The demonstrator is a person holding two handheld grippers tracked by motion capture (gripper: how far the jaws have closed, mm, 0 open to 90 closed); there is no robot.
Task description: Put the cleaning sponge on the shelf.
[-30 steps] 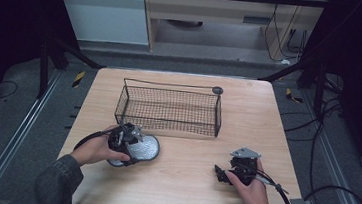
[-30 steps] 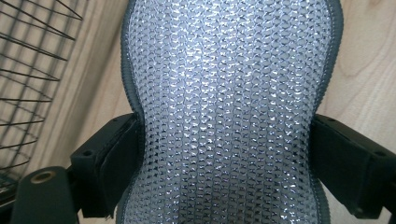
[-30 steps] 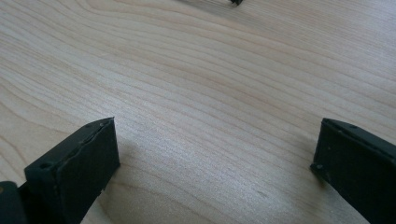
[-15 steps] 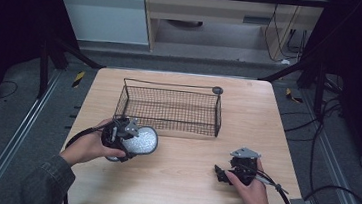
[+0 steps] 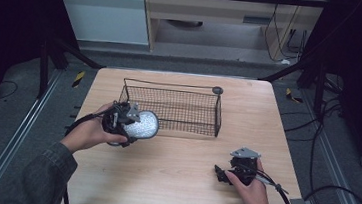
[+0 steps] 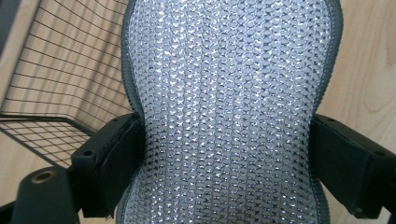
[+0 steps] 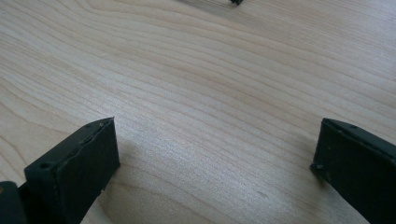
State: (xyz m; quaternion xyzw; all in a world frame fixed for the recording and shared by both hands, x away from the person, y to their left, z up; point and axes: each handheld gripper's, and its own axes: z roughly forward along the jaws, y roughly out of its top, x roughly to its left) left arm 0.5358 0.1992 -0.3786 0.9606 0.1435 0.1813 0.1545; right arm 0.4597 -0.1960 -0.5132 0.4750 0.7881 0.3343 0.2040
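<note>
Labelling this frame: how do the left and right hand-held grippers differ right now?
The left hand-held gripper is clamped on a silvery mesh pad beside the wire basket; the right hand-held gripper is open, holding nothing, low over bare table. Both have black jaws.

Shiny silver mesh pad point(image 6: 229, 112) (grey stitched edge), black wire basket point(image 5: 178, 107), pale wood table point(image 5: 171, 181)

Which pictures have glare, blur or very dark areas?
High view: table evenly lit, surroundings almost black. Left gripper view: silver scrubber pad glitters with small highlights, yet sharp. Right gripper view: wood grain sharp, soft shadow beside the near tongs.
</note>
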